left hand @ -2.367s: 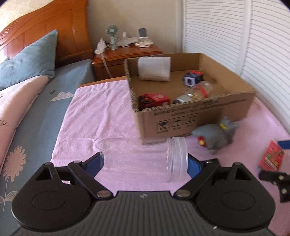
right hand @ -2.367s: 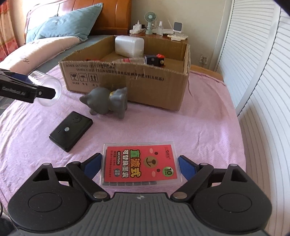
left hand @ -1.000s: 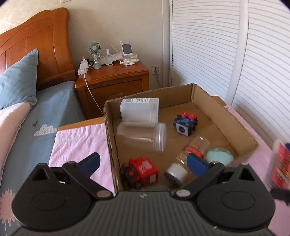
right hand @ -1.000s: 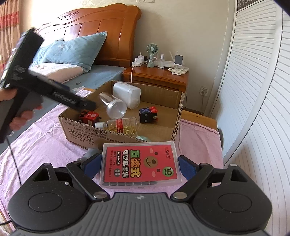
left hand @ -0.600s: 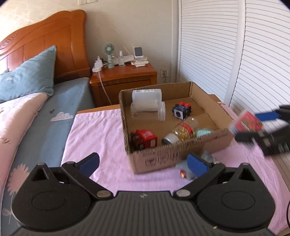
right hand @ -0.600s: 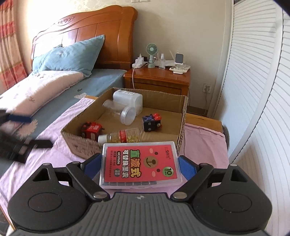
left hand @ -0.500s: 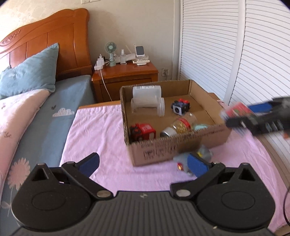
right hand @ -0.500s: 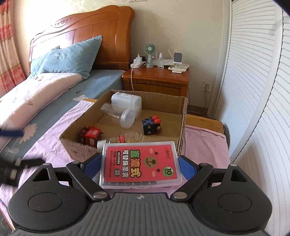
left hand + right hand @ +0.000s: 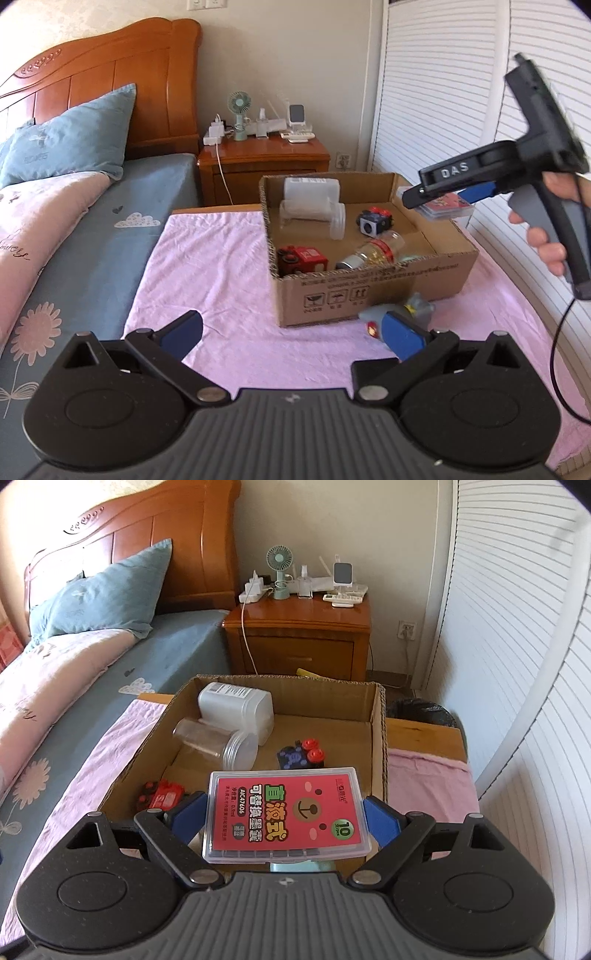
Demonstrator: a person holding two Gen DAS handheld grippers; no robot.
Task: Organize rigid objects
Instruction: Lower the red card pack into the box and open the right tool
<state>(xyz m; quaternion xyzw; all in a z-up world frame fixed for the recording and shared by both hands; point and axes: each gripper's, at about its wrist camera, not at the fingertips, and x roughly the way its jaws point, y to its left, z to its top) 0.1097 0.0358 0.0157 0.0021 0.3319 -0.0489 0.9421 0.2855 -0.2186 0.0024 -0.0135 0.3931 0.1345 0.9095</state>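
I see bare floor in the cardboard box (image 9: 376,738) just ahead, under my right gripper (image 9: 284,814), clamped on the plastic case (image 9: 286,814). My left gripper (image 9: 291,332) is apart, empty.

Clear case (image 9: 284,814) w/ red label, green/white text; brown cardboard box (image 9: 369,291); pink cloth (image 9: 221,266); blue pads; grey-blue sheet (image 9: 92,266) w/ flower pattern.
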